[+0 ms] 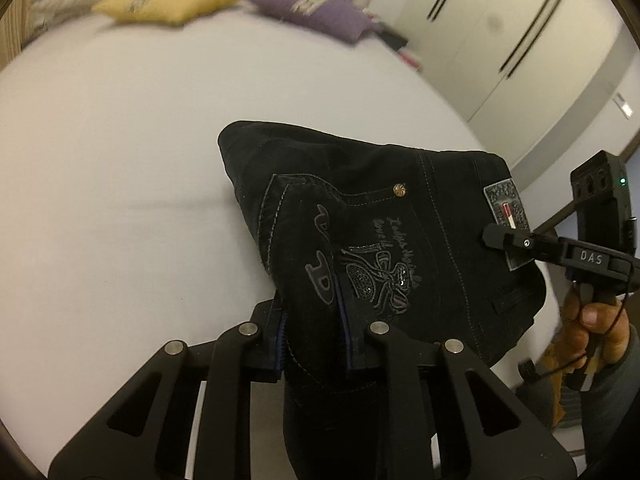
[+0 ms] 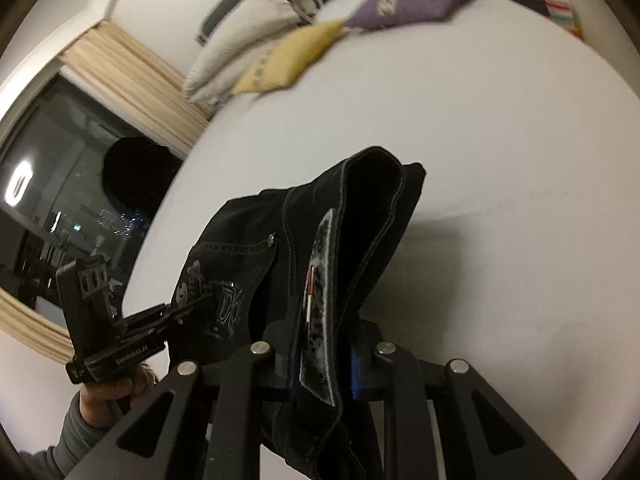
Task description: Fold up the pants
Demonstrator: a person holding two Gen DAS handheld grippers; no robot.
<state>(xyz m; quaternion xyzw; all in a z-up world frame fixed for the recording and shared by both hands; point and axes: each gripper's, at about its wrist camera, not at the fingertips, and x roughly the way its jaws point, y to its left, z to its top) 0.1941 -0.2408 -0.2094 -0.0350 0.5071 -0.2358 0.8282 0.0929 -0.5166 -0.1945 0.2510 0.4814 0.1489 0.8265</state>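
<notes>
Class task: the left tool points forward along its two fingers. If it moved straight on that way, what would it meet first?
The left tool is already shut on the black jeans, so the denim lies first in its line. Beyond it is the white bed, probably next; depth is unclear.

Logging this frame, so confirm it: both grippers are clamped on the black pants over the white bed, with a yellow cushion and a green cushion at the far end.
One detail is wrong: the cushion beside the yellow cushion is purple, not green, as both wrist views show. The rest stands: left gripper and right gripper clamp the black pants over the white bed.
</notes>
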